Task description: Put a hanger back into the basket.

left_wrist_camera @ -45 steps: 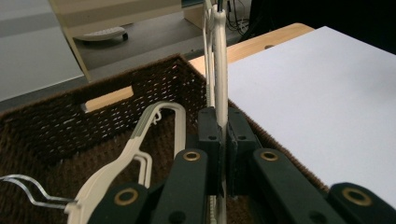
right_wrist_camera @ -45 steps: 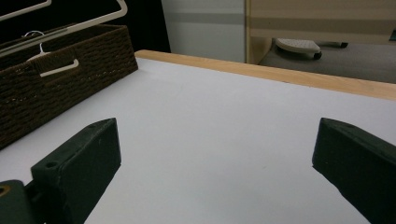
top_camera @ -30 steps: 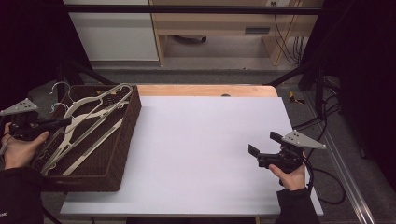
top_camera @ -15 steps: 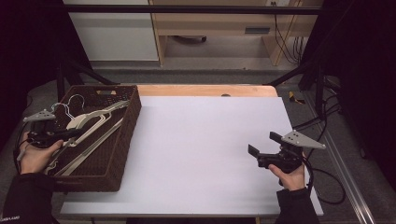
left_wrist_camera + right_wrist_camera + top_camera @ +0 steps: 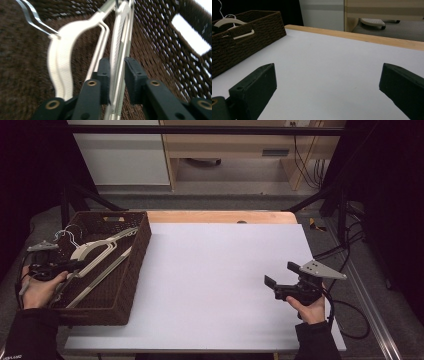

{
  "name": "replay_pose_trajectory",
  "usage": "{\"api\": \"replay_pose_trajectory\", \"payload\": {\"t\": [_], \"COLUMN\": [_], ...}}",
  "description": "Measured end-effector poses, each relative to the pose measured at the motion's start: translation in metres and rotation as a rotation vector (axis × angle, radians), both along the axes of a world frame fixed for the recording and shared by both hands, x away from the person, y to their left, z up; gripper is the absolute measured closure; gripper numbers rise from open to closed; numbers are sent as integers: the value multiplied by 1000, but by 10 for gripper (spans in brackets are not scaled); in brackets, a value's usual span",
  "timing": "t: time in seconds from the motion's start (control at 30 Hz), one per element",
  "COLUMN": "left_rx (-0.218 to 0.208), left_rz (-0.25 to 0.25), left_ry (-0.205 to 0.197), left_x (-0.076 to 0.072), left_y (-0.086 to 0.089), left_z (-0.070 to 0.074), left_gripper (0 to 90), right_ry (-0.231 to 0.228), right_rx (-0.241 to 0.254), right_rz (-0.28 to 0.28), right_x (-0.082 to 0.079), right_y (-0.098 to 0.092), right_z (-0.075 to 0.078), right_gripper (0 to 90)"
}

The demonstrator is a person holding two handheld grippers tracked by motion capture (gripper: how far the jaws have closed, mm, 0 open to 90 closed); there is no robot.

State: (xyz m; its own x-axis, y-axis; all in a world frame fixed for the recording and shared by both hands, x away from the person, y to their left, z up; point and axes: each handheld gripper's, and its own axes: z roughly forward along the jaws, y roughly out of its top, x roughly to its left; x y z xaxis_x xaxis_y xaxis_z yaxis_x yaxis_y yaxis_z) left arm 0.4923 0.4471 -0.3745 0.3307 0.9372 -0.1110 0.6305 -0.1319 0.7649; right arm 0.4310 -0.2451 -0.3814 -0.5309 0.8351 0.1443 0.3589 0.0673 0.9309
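hangers (image 5: 97, 257) lie down in the wicker basket (image 5: 131, 285) at nine o'clock; left gripper (image 5: 117, 75), jaws just opening, straddles one loosely. right gripper (image 5: 282, 279) waits spread at four o'clock. release nearly done.

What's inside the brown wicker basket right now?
The wicker basket holds white hangers lying across one another; the left gripper reaches in, its fingers astride a hanger bar. The basket floor beneath the hangers is partly covered.

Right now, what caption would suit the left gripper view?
Black left gripper jaws loosely straddle a white hanger inside the brown woven basket.
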Motion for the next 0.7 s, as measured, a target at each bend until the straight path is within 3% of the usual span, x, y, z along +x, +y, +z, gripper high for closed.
{"api": "replay_pose_trajectory", "payload": {"t": [0.1, 0.23, 0.33, 0.43, 0.63, 0.7], "left_rx": [-20, -46, -97, -119, -154, -141], "left_rz": [21, 2, -41, -94, -180, -206], "left_ry": [-50, -111, -176, -236, -315, -320], "left_x": [-9, -21, -32, -42, -55, -57], "left_y": [2, -8, -24, -43, -83, -96], "left_z": [7, 18, 25, 30, 33, 33], "left_gripper": [681, 549, 472, 384, 183, 105], "right_ry": [0, 3, 2, -3, -9, -8], "right_rx": [0, 2, 3, 6, 11, 17], "right_rz": [0, -1, -2, 2, 8, 12], "right_x": [0, 0, 0, 0, 0, -1], "right_y": [-1, 0, -1, -2, -2, -2], "right_z": [0, -1, -1, 0, -1, 0], "right_gripper": [17, 18, 19, 19, 20, 20]}}
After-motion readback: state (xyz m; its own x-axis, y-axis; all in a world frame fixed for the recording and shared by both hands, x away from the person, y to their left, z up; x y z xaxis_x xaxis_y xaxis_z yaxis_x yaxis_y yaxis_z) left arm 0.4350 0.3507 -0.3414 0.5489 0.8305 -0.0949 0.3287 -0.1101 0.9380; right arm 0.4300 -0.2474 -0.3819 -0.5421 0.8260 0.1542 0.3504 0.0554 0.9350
